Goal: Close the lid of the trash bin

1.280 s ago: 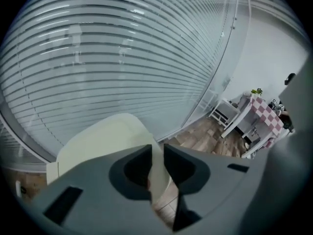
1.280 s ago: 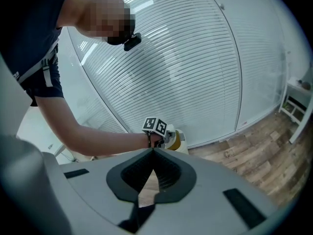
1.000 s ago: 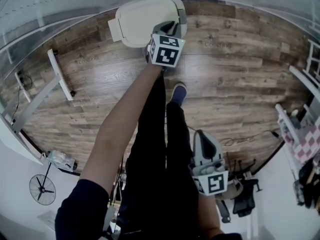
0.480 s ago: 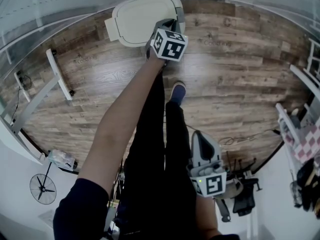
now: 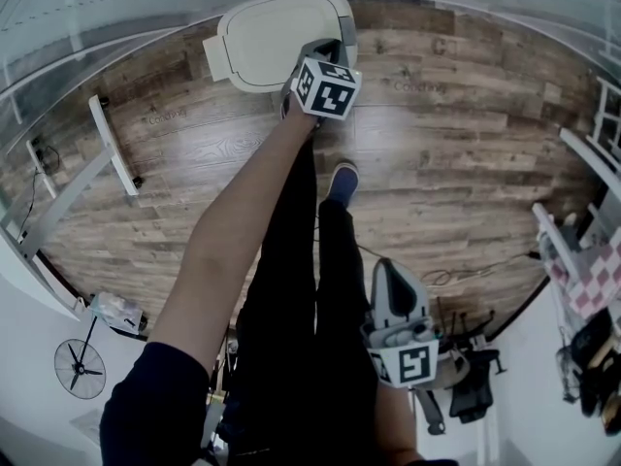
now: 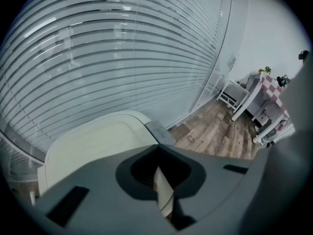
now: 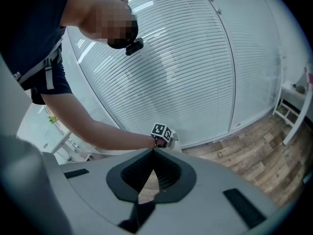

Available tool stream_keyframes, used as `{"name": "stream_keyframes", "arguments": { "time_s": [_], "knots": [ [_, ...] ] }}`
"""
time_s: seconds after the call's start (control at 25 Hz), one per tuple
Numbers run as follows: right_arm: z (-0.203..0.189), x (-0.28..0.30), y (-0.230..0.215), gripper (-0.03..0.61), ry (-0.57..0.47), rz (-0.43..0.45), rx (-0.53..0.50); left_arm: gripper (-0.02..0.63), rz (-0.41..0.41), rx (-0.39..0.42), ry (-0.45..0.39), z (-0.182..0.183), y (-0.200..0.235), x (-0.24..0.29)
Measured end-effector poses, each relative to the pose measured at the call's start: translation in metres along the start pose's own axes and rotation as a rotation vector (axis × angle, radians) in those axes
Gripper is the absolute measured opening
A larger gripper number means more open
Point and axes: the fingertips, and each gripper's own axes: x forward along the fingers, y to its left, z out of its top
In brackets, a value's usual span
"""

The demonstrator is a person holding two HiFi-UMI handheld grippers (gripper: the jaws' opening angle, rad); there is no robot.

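wood-plank flooring (image 5: 466, 163) is seen across the head view, bounded at 12 o'clock by a glazed wall with horizontal blinds (image 6: 122, 58). the trash bin (image 5: 281, 37) is set against that wall at 12 o'clock of the head view. its cream lid (image 6: 93, 141) is presented flat and face-up, with no dark opening shown around its rim.

the left gripper (image 6: 157, 151) is held out at the end of a straightened arm (image 5: 243, 241) over the lid's 5 o'clock edge, beside a grey tab (image 6: 159, 131) on the lid's rim. its fingers are pressed together and nothing is pinched; only a sliver of cream is seen through the slit behind the tips. whether the tips are resting on the lid or are just above it cannot be settled from these views.

the right gripper (image 7: 153, 153) is hung low at 5 o'clock of the head view, well apart from the bin. its fingers are likewise brought together on nothing, with floor seen through the narrow slit.

the closing is judged to be essentially done, since the lid appears lowered onto the bin. what may be left is a confirming press near the grey tab, should it be a catch, and then withdrawal of the left gripper. whether the lid is fully seated cannot be verified.
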Motion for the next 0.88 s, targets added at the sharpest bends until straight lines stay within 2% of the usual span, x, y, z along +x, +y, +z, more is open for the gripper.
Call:
{"name": "stream_keyframes", "arguments": {
  "time_s": [0.12,0.24,0.36,0.64,0.88],
  "knots": [
    [0.002,-0.006,-0.007,0.003,-0.004,-0.016,-0.004,0.008,-0.002,0.002,-0.035,0.003,0.000,-0.004],
    [0.005,-0.014,-0.012,0.003,-0.012,-0.019,-0.054,0.008,-0.002,-0.035,-0.144,0.018,0.000,-0.020],
    [0.016,-0.025,-0.002,0.003,-0.027,-0.024,-0.058,0.008,-0.003,-0.065,-0.216,0.025,0.003,-0.052],
    [0.076,-0.041,0.007,0.003,-0.172,-0.009,-0.203,0.008,0.067,-0.134,-0.385,0.072,0.024,-0.167],
    [0.118,-0.069,0.023,0.003,-0.267,0.035,-0.266,0.008,0.098,-0.127,-0.522,0.091,0.021,-0.278]
  ]
}}
